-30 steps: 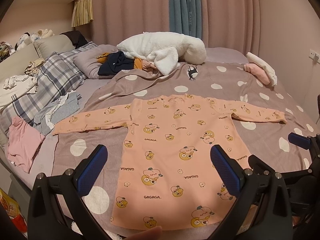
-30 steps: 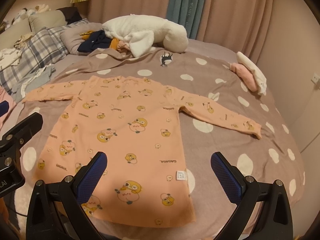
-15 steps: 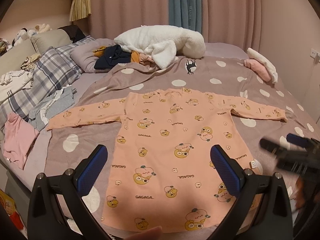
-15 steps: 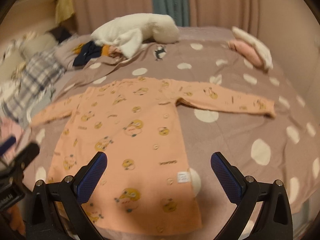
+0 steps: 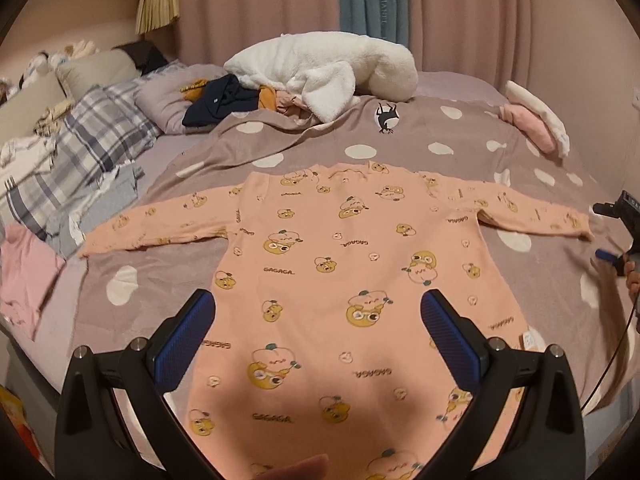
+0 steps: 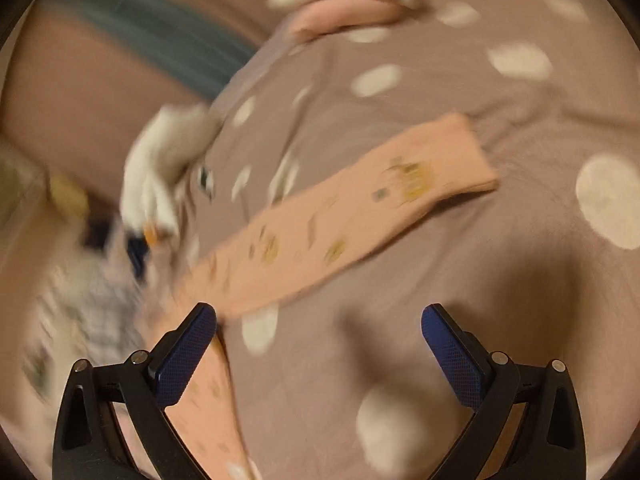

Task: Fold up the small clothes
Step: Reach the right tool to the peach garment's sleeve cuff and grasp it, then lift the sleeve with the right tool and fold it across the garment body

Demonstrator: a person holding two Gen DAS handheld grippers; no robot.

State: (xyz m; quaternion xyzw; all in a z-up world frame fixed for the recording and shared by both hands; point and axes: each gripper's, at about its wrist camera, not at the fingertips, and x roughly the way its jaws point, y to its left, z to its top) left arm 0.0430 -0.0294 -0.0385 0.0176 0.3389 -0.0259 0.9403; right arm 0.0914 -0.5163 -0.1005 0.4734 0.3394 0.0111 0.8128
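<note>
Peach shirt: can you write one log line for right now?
shirt: flat, unfolded | left gripper: open above hem | right gripper: open near sleeve

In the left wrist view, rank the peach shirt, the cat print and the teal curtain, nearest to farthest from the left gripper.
1. Peach shirt, spread directly below the left gripper.
2. Cat print, mid-bed, ahead.
3. Teal curtain, at the back wall.

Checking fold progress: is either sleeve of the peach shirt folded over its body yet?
No. In the left wrist view both sleeves of the shirt lie stretched out flat to the sides on the bed.
</note>
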